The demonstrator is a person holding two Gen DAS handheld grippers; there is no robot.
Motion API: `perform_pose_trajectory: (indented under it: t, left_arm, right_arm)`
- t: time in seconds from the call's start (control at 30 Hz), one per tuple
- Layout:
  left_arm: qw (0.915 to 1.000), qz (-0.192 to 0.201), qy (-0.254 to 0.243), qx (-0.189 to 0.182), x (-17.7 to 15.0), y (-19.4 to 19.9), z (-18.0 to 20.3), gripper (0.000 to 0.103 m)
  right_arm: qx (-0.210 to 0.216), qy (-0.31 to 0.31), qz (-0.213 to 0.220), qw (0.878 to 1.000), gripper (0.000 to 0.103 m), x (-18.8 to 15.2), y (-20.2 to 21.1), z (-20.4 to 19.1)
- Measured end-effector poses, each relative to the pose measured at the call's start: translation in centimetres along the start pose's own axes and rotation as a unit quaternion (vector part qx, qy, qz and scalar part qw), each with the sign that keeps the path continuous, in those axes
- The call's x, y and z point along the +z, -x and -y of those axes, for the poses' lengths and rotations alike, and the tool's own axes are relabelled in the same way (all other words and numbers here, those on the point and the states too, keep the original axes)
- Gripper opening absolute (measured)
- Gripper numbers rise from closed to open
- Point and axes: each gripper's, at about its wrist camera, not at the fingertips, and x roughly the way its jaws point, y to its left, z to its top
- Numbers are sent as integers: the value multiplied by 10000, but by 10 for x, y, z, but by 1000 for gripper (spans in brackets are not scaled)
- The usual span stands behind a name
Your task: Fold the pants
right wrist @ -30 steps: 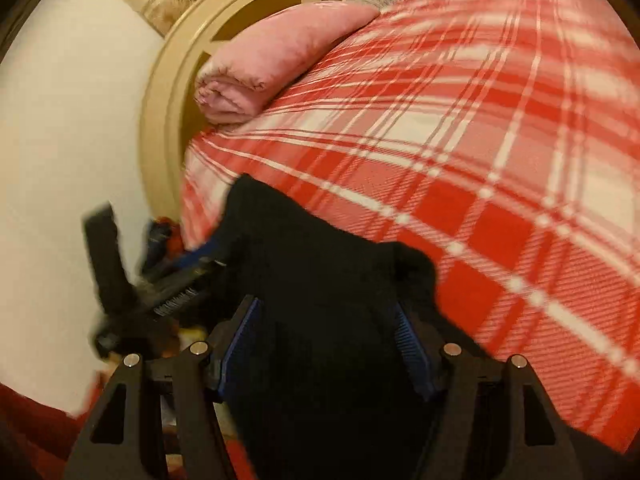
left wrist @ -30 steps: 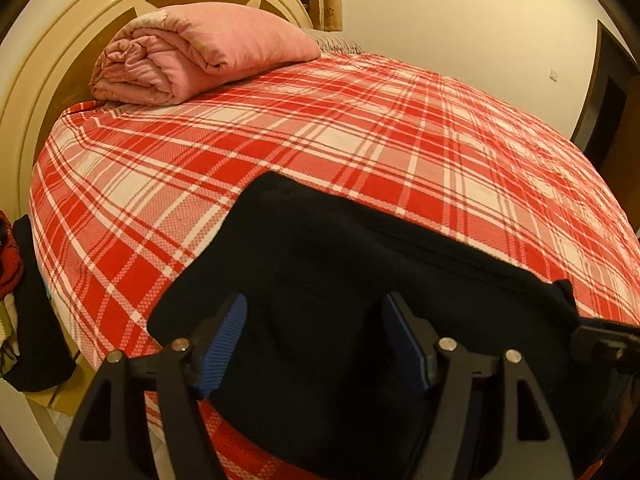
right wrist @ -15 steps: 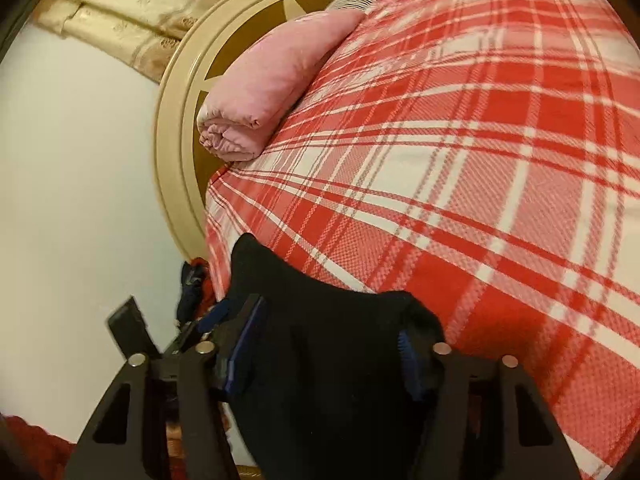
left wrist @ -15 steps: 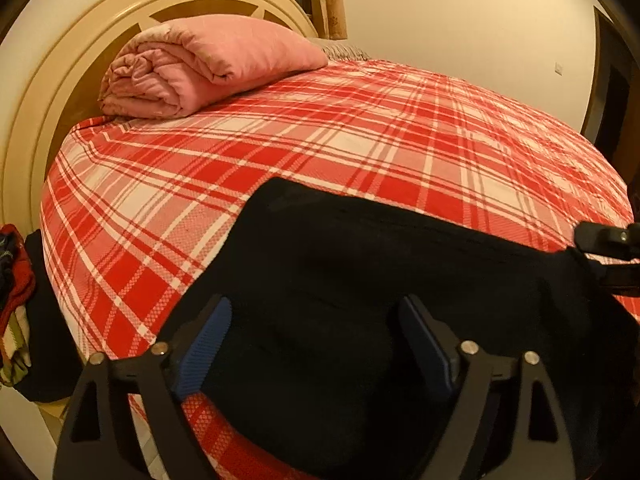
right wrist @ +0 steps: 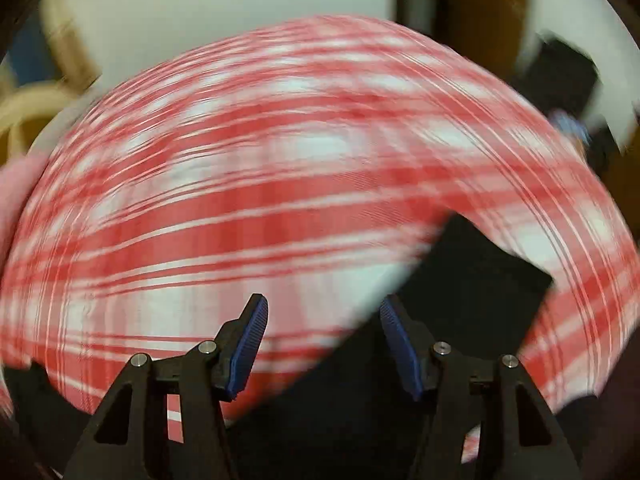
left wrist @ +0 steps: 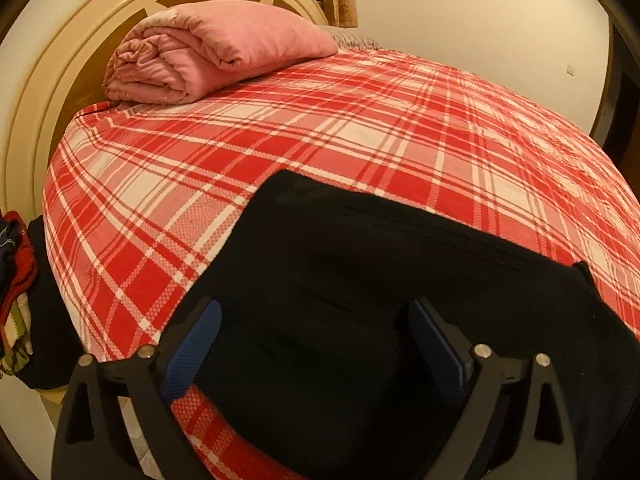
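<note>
Black pants (left wrist: 360, 300) lie flat under left tool (left wrist: 316, 344) — untouched.

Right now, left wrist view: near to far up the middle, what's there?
left gripper → black pants → plaid bedspread → rolled pink quilt → cream headboard

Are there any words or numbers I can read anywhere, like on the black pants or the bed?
None. The pants, the plaid sheet, the pink quilt and the headboard show no words or numbers. The right wrist view is too blurred to read anything.
</note>
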Motion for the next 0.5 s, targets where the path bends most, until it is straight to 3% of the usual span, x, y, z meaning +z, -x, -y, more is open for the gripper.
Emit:
perform_pose_trajectory:
  t: [0.07,0.13,0.2,0.3,0.5]
  left_arm:
    - [10000,-28,-38,13,0,0,0,97]
    - [10000,-24,-36,9,-1,0,0,98]
    - [10000,-31,-8,38,-1,-1,-1,100]
    - [9999,-74,-5,75,1,-1,1,100]
    - [9997,-132,85,186,1,-1,2,100]
  right_arm:
    - [168,-366,348,9986,60,-7,25,37]
    - [-15,-391,562,9977,60,-11,46,70]
    - [-188,-290,490,9982,60,-4,55,98]
    - [-71,-536,193,9983,60,15,60,145]
    - [31,-996,-139,9949,60,5,51,207]
